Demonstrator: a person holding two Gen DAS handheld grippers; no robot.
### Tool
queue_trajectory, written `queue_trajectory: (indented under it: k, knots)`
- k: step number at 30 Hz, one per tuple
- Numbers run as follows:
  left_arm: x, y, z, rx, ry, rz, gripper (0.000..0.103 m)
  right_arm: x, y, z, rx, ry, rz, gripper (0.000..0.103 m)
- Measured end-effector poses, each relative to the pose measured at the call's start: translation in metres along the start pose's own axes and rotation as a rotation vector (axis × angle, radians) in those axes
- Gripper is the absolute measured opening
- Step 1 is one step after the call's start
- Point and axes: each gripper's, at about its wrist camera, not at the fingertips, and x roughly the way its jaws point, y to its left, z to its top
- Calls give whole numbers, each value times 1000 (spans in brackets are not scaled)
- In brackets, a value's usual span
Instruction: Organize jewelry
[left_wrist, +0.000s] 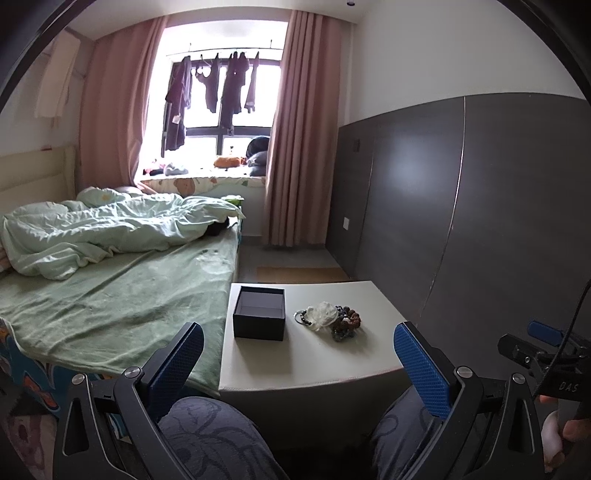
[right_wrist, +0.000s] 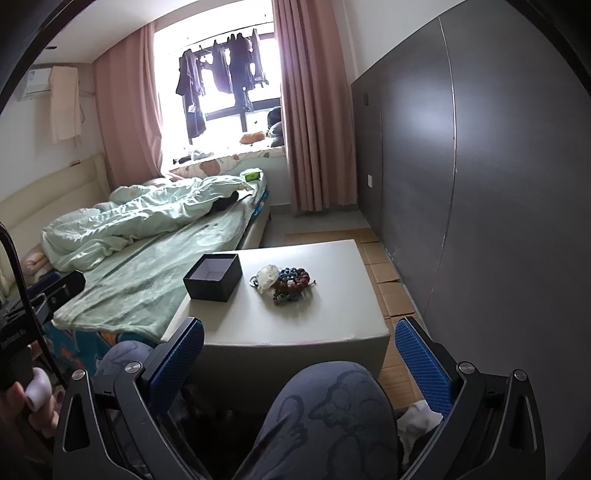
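Table (left_wrist: 306, 354): white, low, square, set between the bed (left_wrist: 110, 288) on your left and the grey wall panel (left_wrist: 480, 221) on your right, with your knees (right_wrist: 325, 406) close against its near edge. Box (left_wrist: 259, 314): dark, lidless, empty, upright on the table's far left part, just by the edge that meets the bed; its opening faces up. Jewelry (left_wrist: 328, 319): one loose heap of bead bracelets, a clear pouch and a small ring, lying flat just right of the box and apart from it, the heap's long axis running left to right across the table. The tabletop's near half and right strip hold nothing else; cardboard (right_wrist: 388, 280) covers the floor to the right, and pink curtains (left_wrist: 295, 147) hang beyond. Left gripper (left_wrist: 299, 362): your fingers spread wide, released, gripping nothing, held back over your knees short of the table. Right gripper (right_wrist: 299, 356): likewise spread and released, gripping nothing, short of the near edge.
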Motion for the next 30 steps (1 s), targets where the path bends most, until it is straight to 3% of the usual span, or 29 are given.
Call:
queue_trajectory:
  k: [30]
  knots:
    - [3,3,0,7,-1,-24,103,-3,2,-2,0,-12,-4,103]
